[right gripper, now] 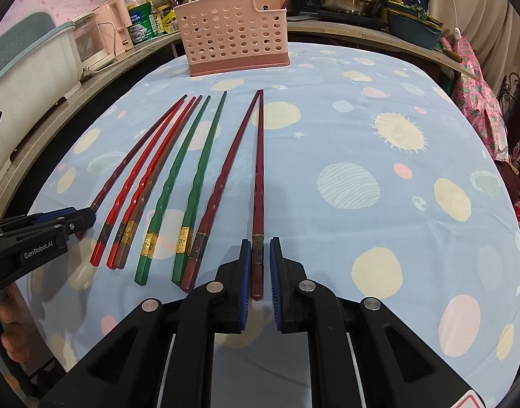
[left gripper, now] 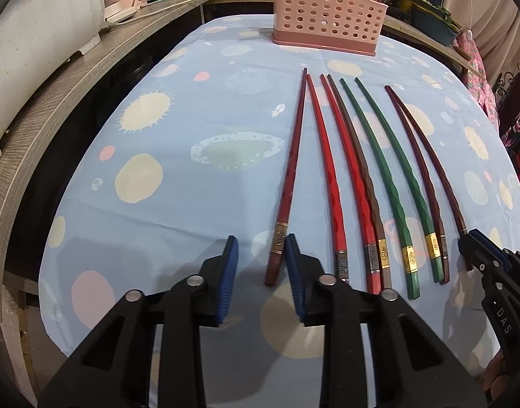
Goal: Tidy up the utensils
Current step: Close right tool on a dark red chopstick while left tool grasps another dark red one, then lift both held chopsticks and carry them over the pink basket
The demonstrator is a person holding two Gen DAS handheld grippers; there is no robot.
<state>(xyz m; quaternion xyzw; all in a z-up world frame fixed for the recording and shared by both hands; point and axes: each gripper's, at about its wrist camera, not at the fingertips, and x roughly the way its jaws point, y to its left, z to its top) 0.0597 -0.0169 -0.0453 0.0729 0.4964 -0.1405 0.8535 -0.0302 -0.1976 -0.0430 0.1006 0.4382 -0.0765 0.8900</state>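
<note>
Two hand-held grippers sit low over the near edge of the table (right gripper: pixel 379 142), which is covered in a pale blue cloth printed with planets and suns. My right hand-held gripper (right gripper: pixel 259 248) is partly open, its blue pads straddling the thick end of the dark red chopstick (right gripper: pixel 259 183) at the right end of the row, with a sliver of cloth showing on each side, so it is not clamped. My left hand-held gripper (left gripper: pixel 261 246) is open wider and has hold of nothing; the butt of the leftmost dark red chopstick (left gripper: pixel 287 183) lies just inside its right finger. Between them lie the other chopsticks, side by side and pointing away: red ones (left gripper: pixel 331 183), a brown one (left gripper: pixel 360 170) and two green ones (left gripper: pixel 379 159). Beyond their tips, well apart, a pink perforated holder (right gripper: pixel 232 34) stands upright at the far edge.
</note>
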